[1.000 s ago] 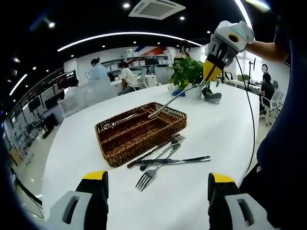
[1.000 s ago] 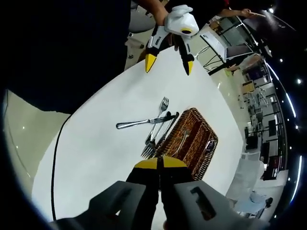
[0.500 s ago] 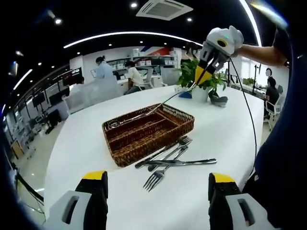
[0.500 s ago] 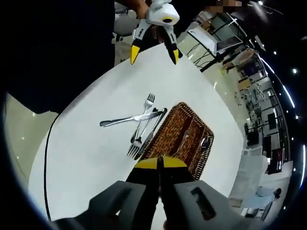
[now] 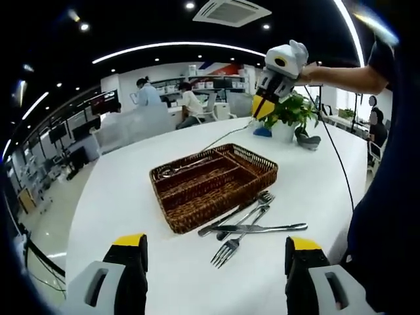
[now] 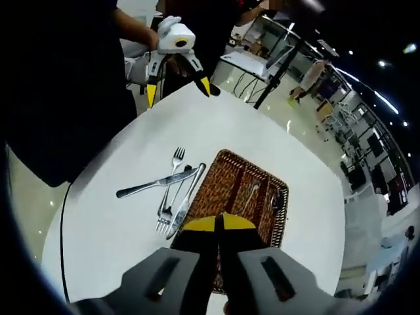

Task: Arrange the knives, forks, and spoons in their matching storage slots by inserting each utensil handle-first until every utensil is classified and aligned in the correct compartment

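The spoon (image 5: pixel 226 136), gripped by the closed right claw (image 5: pixel 260 108), has lifted from the basket (image 5: pixel 216 184) near the tabletop (image 5: pixel 131 190) centre; forks (image 5: pixel 241 226) and knives (image 5: pixel 262 228) lie beside it. The left claw (image 5: pixel 213 262) stays open, so the spoon's placement seems unsettled.

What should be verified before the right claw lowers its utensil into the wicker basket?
1. Right claw shut on the thin utensil: ok.
2. Utensil type, which decides the slot: cannot tell, too thin to read.
3. Utensil's free end lined up with a slot of the wicker basket: cannot tell.
4. Left claw open and away from the basket: ok.
5. All utensils sorted: not ok; forks and a knife lie on the white table beside the basket.
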The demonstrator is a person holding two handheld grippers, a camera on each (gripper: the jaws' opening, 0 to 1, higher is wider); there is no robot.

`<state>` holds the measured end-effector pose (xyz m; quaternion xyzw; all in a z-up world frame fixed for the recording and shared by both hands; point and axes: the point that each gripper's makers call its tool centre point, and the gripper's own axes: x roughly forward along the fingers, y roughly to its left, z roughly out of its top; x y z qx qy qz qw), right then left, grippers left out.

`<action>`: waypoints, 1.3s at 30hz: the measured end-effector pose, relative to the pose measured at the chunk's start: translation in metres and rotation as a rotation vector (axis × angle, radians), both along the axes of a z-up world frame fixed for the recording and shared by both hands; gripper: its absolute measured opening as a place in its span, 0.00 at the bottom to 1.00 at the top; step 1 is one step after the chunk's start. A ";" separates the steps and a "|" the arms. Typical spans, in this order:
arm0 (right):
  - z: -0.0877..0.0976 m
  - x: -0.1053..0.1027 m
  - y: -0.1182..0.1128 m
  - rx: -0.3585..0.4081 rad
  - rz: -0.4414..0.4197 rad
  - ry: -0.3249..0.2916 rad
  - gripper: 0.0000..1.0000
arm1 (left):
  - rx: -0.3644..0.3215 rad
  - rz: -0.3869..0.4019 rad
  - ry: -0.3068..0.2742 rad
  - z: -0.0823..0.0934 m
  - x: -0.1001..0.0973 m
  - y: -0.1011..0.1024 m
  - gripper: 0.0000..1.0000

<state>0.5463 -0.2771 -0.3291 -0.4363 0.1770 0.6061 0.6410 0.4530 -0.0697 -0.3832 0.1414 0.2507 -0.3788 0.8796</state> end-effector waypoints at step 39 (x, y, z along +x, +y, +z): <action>-0.061 0.109 0.023 0.304 -0.162 0.375 0.00 | -0.084 0.086 0.038 0.021 0.046 0.003 0.91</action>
